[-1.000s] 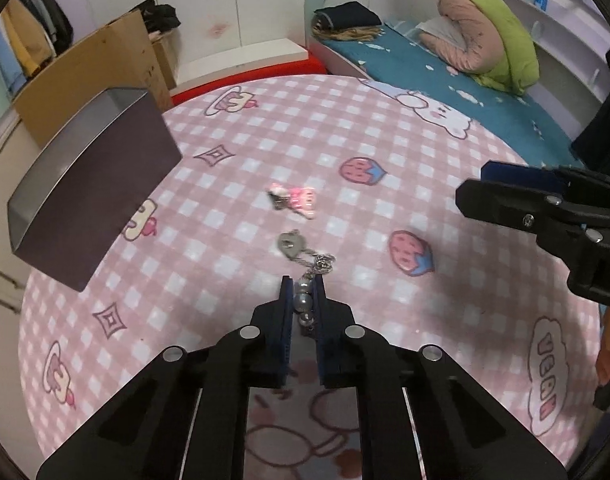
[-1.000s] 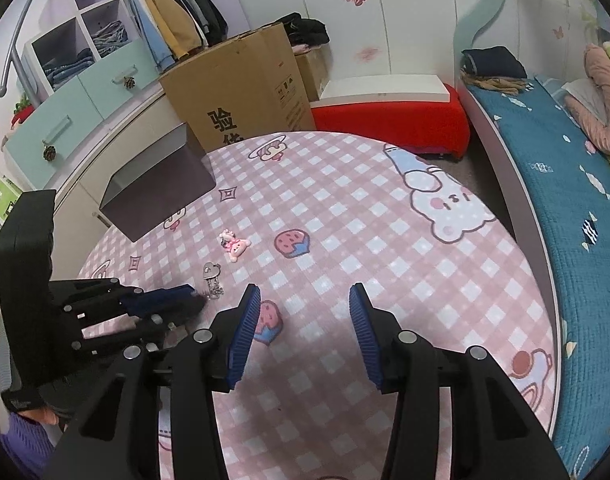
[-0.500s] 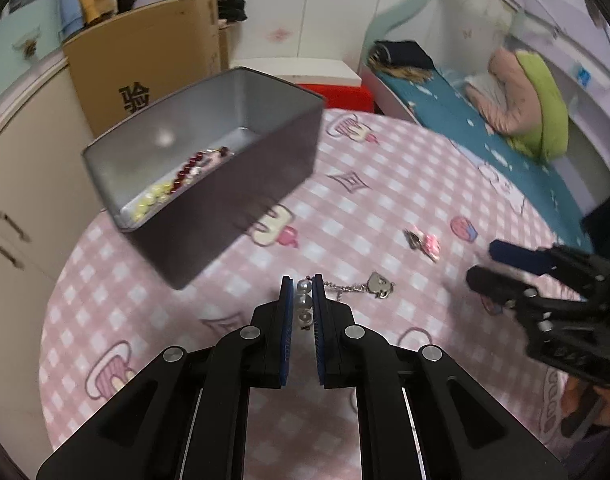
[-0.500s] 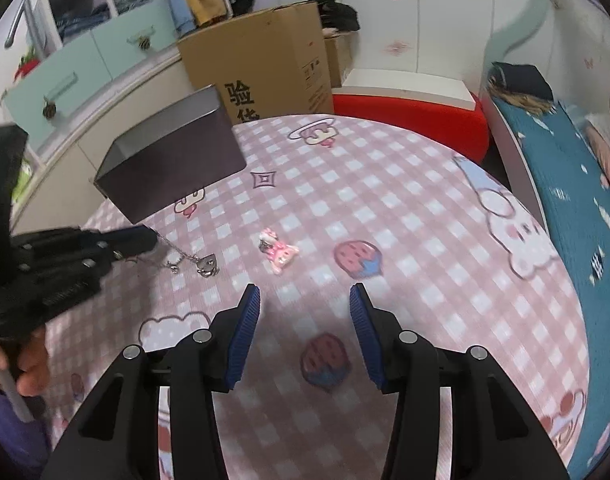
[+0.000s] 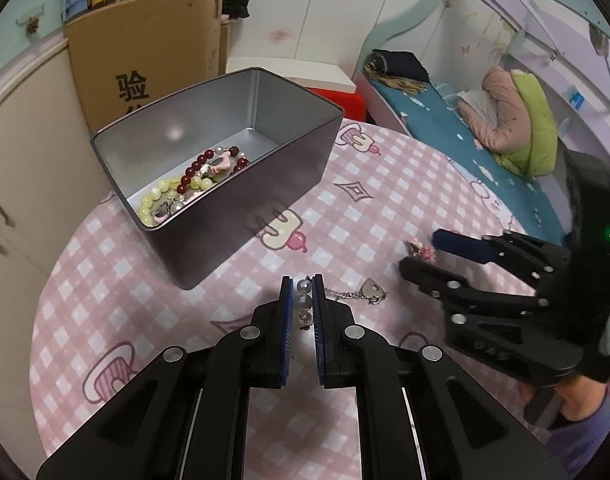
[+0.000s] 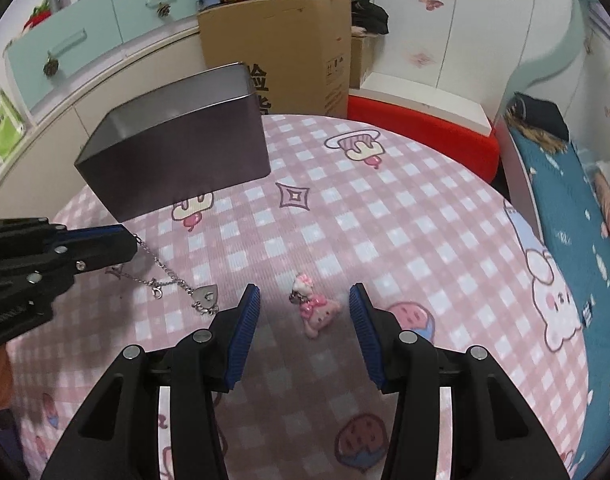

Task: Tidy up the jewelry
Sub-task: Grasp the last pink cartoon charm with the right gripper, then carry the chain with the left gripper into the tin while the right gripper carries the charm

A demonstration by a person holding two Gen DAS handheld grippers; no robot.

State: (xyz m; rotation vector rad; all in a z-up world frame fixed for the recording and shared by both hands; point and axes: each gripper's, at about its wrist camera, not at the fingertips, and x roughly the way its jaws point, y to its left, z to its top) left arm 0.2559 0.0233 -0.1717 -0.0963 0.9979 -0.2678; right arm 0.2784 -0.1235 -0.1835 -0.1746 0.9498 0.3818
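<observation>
Two claws work over one pink-checked counter [image 5: 105, 304]. Left claw [image 5: 303, 300] is clamped on the pearl end of one chain bracelet [image 5: 347, 291], its heart charm dangling toward the counter. Right claw [image 6: 305, 308] stands partly open, empty, straddling one pink charm [image 6: 315, 312] lying on the counter. One tin box [image 5: 241, 184] stands beside; only the left view shows its contents, one red and one pale-green bead strand among them.

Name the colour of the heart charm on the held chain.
Silver heart charm, clearest from the right wrist.

Black left gripper [image 5: 303, 312] and right gripper [image 6: 305, 316], blue ribbed pads, silver screws.
</observation>
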